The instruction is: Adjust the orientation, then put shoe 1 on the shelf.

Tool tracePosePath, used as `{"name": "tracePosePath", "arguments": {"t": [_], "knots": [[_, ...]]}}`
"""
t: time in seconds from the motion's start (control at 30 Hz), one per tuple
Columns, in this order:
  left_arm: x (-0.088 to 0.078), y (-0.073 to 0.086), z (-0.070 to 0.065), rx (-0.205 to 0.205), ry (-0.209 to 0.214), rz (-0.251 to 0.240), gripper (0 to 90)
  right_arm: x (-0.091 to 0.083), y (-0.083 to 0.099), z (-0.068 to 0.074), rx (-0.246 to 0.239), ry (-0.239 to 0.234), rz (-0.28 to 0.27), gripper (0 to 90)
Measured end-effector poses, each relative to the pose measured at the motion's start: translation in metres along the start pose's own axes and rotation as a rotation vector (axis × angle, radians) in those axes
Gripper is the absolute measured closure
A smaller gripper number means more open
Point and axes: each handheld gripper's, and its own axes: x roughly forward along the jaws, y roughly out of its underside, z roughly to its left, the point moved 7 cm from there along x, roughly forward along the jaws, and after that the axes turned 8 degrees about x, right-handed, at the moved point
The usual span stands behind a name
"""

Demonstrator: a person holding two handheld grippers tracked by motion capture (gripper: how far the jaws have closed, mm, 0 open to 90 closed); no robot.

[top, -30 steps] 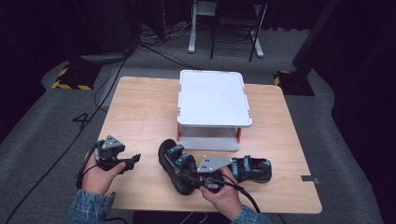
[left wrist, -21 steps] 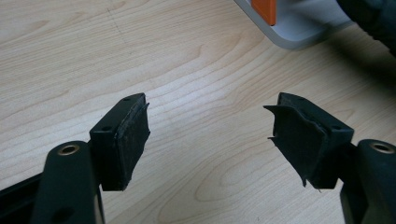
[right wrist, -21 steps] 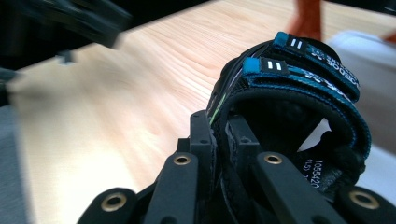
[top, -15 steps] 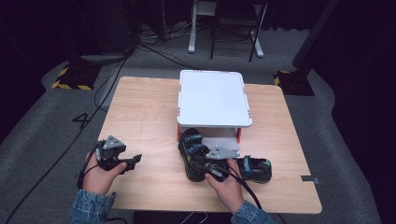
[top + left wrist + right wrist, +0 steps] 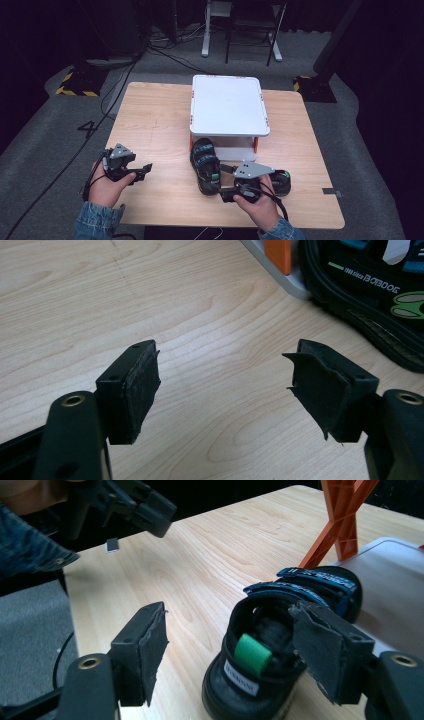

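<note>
A black sandal (image 5: 205, 165) with blue straps lies on the wooden table (image 5: 155, 120), its toe at the foot of a white rack (image 5: 227, 105) with orange legs. My right gripper (image 5: 223, 193) sits just behind the sandal's heel. Its jaws have just been opening and now stand open. The heel (image 5: 250, 675) with its green tab lies just beyond the right gripper (image 5: 230, 630), and the pads do not press on it. My left gripper (image 5: 144, 170) rests open at the table's front left. Bare wood lies between the jaws of the left gripper (image 5: 225, 385), and the sandal (image 5: 370, 290) lies at the upper right.
A second black sandal (image 5: 281, 181) lies to the right of my right hand, partly hidden by the gripper. The rack's orange brace (image 5: 345, 520) rises behind the sandal, beside its white lower shelf (image 5: 395, 590). Cables and a chair stand on the floor beyond the table.
The right gripper carried the sandal to the right and away toward the rack, then let go of it. It now sits drawn back a little behind the heel. The left hand stayed still.
</note>
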Motion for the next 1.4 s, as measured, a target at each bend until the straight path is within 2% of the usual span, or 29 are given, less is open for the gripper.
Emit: {"name": "tracePosePath", "arguments": {"t": [0.03, 0.13, 0.23, 0.27, 0.3, 0.33, 0.37, 0.4, 0.43, 0.5, 0.57, 0.6, 0.63, 0.77, 0.83, 0.87, 0.9, 0.93, 0.97, 1.0, 1.03, 1.17, 1.2, 1.27, 1.3, 1.33, 1.4], "knots": [[0.002, -0.002, 0.0, 0.009, 0.005, 0.0, 27.4, -0.008, -0.001, 0.0, -0.009, 0.014, -0.008, 26.0], [0.004, -0.004, -0.002, 0.011, 0.013, 0.0, 27.4, -0.013, -0.001, 0.001, -0.017, 0.018, -0.009, 22.9], [0.008, -0.007, -0.003, 0.019, 0.022, 0.005, 27.3, -0.015, 0.004, 0.004, -0.035, 0.011, 0.026, 23.1], [0.009, -0.008, -0.003, 0.022, 0.021, 0.002, 27.3, -0.015, 0.008, 0.004, -0.044, 0.002, 0.053, 27.3], [0.01, -0.009, -0.004, 0.022, 0.026, 0.004, 27.3, -0.013, 0.015, 0.005, -0.064, -0.017, 0.081, 35.3], [0.011, -0.009, -0.005, 0.028, 0.03, 0.004, 27.3, -0.013, 0.015, 0.005, -0.064, -0.017, 0.081, 35.3], [0.011, -0.01, -0.005, 0.027, 0.031, 0.003, 27.2, -0.012, 0.019, 0.006, -0.08, -0.027, 0.102, 37.1], [0.012, -0.011, -0.005, 0.028, 0.031, 0.003, 27.2, -0.01, 0.024, 0.006, -0.105, -0.024, 0.128, 39.0], [0.012, -0.011, -0.005, 0.028, 0.032, 0.002, 27.2, -0.007, 0.03, 0.005, -0.109, -0.015, 0.158, 42.7], [0.012, -0.011, -0.005, 0.027, 0.03, 0.004, 27.2, -0.005, 0.033, 0.004, -0.096, -0.015, 0.171, 43.2], [0.012, -0.011, -0.005, 0.03, 0.034, 0.004, 27.2, 0.003, 0.045, 0.001, -0.061, 0.011, 0.242, 44.2], [0.012, -0.011, -0.005, 0.028, 0.035, 0.004, 27.2, 0.003, 0.045, 0.001, -0.061, 0.011, 0.242, 44.2], [0.012, -0.011, -0.005, 0.028, 0.031, 0.006, 27.2, 0.008, 0.051, 0.001, -0.066, 0.017, 0.27, 45.4], [0.014, -0.01, -0.005, 0.035, 0.029, 0.01, 27.1, 0.016, 0.058, 0.002, -0.076, 0.006, 0.288, 47.5], [0.014, -0.009, -0.006, 0.031, 0.03, 0.013, 27.1, 0.02, 0.059, 0.003, -0.082, -0.002, 0.29, 49.5], [0.014, -0.009, -0.006, 0.032, 0.031, 0.015, 27.1, 0.022, 0.06, 0.005, -0.084, -0.021, 0.29, 51.8], [0.013, -0.008, -0.007, 0.028, 0.03, 0.016, 27.1, 0.027, 0.056, 0.007, -0.095, -0.047, 0.263, 54.5], [0.013, -0.008, -0.007, 0.028, 0.03, 0.016, 27.1, 0.027, 0.056, 0.007, -0.095, -0.047, 0.263, 54.5], [0.011, -0.007, -0.005, 0.029, 0.028, 0.014, 27.1, 0.033, 0.052, 0.005, -0.096, -0.05, 0.261, 60.3], [0.011, -0.007, -0.005, 0.029, 0.028, 0.014, 27.1, 0.033, 0.052, 0.005, -0.096, -0.05, 0.261, 60.3], [0.01, -0.006, -0.004, 0.026, 0.024, 0.013, 27.1, 0.042, 0.048, 0.003, -0.078, -0.066, 0.252, 64.4], [0.008, -0.004, -0.003, 0.016, 0.017, 0.01, 27.1, 0.052, 0.044, 0.006, -0.078, -0.096, 0.245, 66.8], [0.007, -0.003, -0.003, 0.012, 0.014, 0.012, 27.1, 0.058, 0.041, 0.007, -0.093, -0.089, 0.24, 70.4], [0.007, -0.002, -0.003, 0.011, 0.014, 0.012, 27.1, 0.061, 0.038, 0.006, -0.09, -0.087, 0.233, 70.7], [0.007, -0.002, -0.003, 0.009, 0.013, 0.014, 27.1, 0.063, 0.035, 0.005, -0.082, -0.082, 0.216, 69.9], [0.006, -0.001, -0.002, 0.012, 0.014, 0.015, 27.1, 0.068, 0.026, 0.001, -0.072, -0.064, 0.167, 70.9], [0.006, 0.0, -0.002, 0.009, 0.013, 0.016, 27.1, 0.072, 0.019, -0.005, -0.049, -0.057, 0.139, 71.2]]}}
